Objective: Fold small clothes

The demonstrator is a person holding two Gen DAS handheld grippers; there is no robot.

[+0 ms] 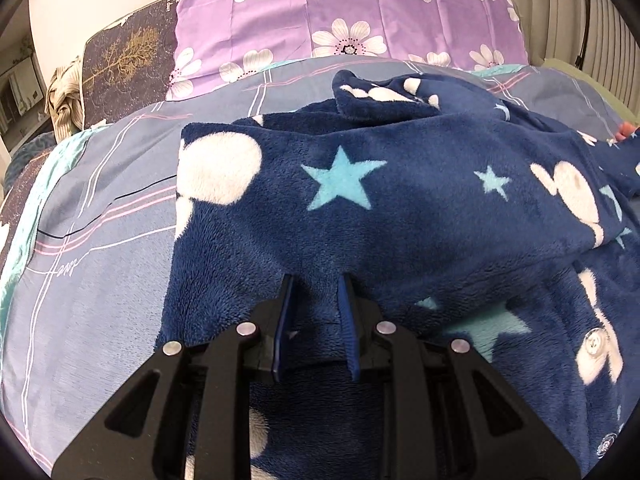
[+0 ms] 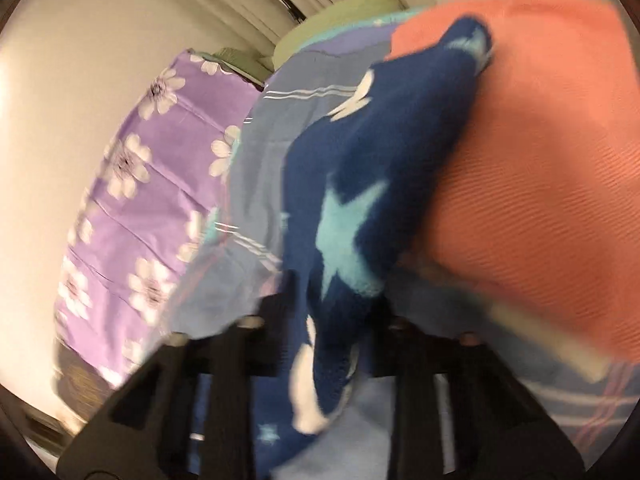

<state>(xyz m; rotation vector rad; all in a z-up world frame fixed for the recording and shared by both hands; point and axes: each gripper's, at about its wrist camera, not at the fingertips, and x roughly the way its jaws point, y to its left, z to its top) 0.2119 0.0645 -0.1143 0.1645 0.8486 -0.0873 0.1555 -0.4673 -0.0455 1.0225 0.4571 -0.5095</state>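
Right now I have the navy fleece garment (image 1: 400, 208) spread across the plaid bedspread (image 1: 100, 208), and both of my tools are on it. In the left wrist view, my left gripper (image 1: 318, 300) has its two blue fingers (image 1: 349, 304) set on either side of a ridge of the fleece's near edge, a fold of cloth filling the gap between them; I judge it clamped on that edge, though the fingers sit some way apart around the thick pile. From that claw the garment runs away toward 12 o'clock and stretches widest from 9 to 3 o'clock, so its long axis lies crosswise to my fingers. A folded-over layer covers the upper part, with a lower layer and a white button (image 1: 595, 343) showing at 4 o'clock.

The right wrist view is blurred. My right gripper (image 2: 328, 320) has a hanging strip of the same fleece passing through it toward 1 o'clock, where it meets an orange knit cloth (image 2: 540, 168). The fingertips are hidden behind the cloth, so I cannot tell whether they pinch it.

The purple flowered pillow (image 1: 348, 12) lies at 12 o'clock beyond the garment. No box or basket shows anywhere.

My guess is that the next fold carries the near edge toward 12.
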